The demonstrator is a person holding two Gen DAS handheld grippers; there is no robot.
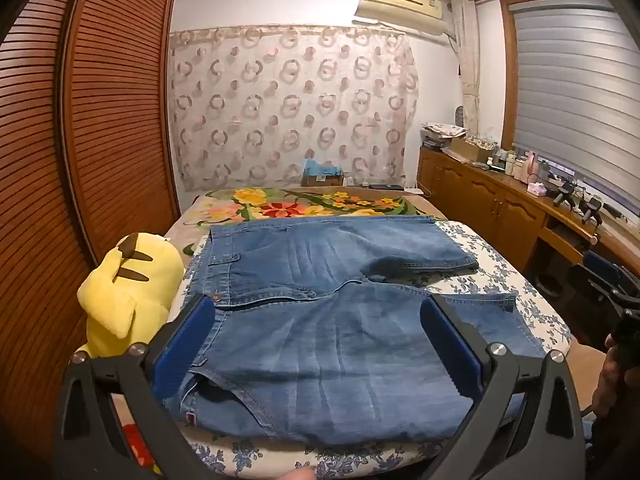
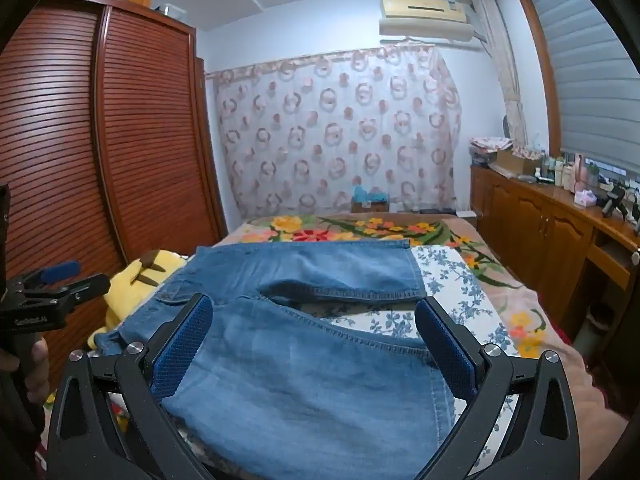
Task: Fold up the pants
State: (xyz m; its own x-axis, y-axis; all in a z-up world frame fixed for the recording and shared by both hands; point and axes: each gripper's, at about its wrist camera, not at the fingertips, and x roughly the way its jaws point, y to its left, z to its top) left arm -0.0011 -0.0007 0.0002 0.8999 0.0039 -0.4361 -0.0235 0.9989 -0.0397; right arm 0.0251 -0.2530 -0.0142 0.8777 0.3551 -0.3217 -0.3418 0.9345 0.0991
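I've got both tongs spread as wide as they go, nothing pinched in either. My left gripper [image 1: 316,344] hangs over the waist end of the jeans [image 1: 320,320], tilted a bit down; its blue pads [image 1: 182,344] frame the denim from approx 9 and 3 o'clock w/o pressing it. My right gripper [image 2: 314,344] hangs over the leg end of the jeans [image 2: 300,380], pads [image 2: 184,348] apart the same way, cloth showing between them but not clamped. The pants lie flat on the bed [image 1: 500,280], on the white cover w/ blue flowers, waist toward 9 o'clock in the left-wrist view, both legs running toward 3 o'clock. The legs are split: far leg at 12 o'clock, near leg right under my tongs, a gap of bedcover between their hems. A yellow plush toy [image 1: 128,288] sits at 9 o'clock, just beside the waistband, against the slatted wardrobe [image 1: 100,120]. Beyond the jeans at 12 o'clock is a bright flower blanket [image 1: 312,204], then a curtain w/ ring pattern [image 1: 292,104]. AC unit [image 1: 400,4] at 1 o'clock high on the wall. Wooden cabinets [image 1: 480,204] w/ clutter on top at 3 o'clock, under the window blind. In the right-wrist view my left gripper [image 2: 60,280] shows at 9 o'clock, my hand [image 2: 34,372] on its handle.
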